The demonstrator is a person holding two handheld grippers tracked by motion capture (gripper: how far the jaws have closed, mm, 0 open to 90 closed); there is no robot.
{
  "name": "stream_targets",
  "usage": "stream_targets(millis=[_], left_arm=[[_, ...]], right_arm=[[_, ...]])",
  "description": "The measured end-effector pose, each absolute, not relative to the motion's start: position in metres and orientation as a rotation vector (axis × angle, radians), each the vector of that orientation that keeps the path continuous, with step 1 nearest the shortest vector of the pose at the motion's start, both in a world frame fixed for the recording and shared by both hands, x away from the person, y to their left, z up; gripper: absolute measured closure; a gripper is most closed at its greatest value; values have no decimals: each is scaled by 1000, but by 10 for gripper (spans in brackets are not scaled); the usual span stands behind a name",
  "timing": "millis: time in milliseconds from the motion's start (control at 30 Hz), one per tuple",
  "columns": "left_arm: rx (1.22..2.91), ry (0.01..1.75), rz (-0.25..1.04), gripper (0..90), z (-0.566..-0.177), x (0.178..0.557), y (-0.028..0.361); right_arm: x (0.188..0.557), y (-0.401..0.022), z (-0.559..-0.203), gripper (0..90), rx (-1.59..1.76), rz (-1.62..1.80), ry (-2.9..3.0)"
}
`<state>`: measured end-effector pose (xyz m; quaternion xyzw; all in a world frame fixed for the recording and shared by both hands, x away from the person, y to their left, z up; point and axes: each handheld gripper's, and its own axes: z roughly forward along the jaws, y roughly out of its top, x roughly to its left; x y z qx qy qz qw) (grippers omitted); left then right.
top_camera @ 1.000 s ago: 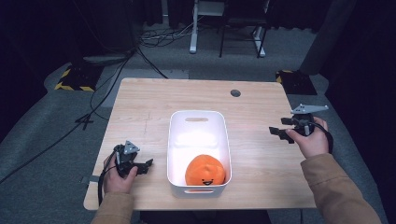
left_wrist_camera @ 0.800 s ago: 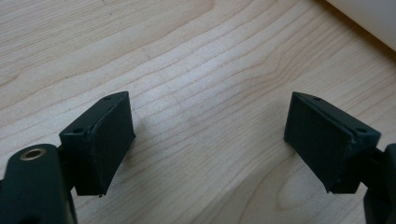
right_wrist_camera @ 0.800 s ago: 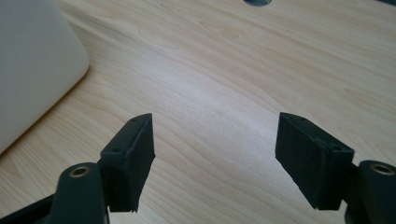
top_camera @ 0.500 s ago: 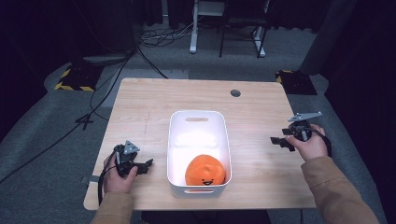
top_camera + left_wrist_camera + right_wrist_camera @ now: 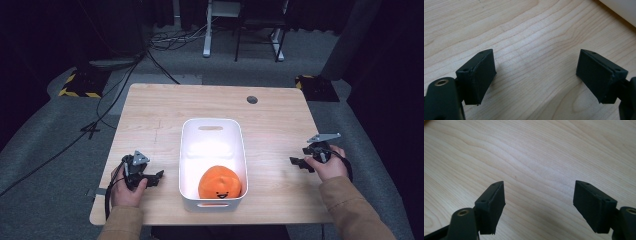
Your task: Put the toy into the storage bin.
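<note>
Now that my right tongs (image 5: 300, 162) have dropped to the table (image 5: 150, 115), both tongs gape wide, empty; the orange plush (image 5: 220, 182) sits binned.

The right gripper (image 5: 299, 162) has come down and back toward the person, now low over the table (image 5: 280, 125)
</note>
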<state>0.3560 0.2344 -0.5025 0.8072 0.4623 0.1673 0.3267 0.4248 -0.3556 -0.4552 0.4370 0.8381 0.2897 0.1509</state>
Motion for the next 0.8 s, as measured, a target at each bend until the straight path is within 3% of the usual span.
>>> stream_targets(millis=[367, 633, 800], left_arm=[[2113, 1209, 440, 162, -503, 356, 234], [2111, 1216, 446, 163, -503, 355, 234], [2111, 1216, 444, 162, -503, 355, 234]], right_arm=[[416, -360, -477, 250, 1230, 849, 2374], [413, -359, -503, 150, 1166, 992, 2277], [414, -360, -503, 140, 1164, 1000, 2293]])
